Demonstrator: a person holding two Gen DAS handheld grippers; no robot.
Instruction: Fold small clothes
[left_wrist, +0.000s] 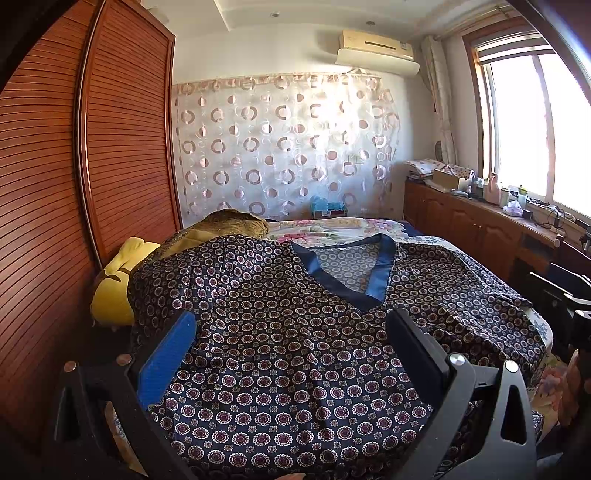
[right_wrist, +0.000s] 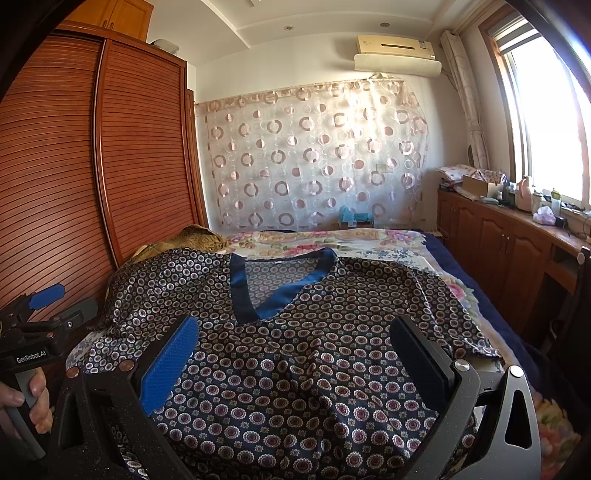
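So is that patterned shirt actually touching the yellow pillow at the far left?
Touching. In the left wrist view, the shirt's left sleeve drapes over the yellow pillow's right edge, hiding part of it with no gap.

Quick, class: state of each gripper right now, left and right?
Left gripper: open, holding nothing, above the patterned top.
Right gripper: open, holding nothing, above the same top.

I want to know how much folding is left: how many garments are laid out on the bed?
1: a navy patterned V-neck top spread flat on the near end of the bed, both tongs open above it. Others may be hidden under it.
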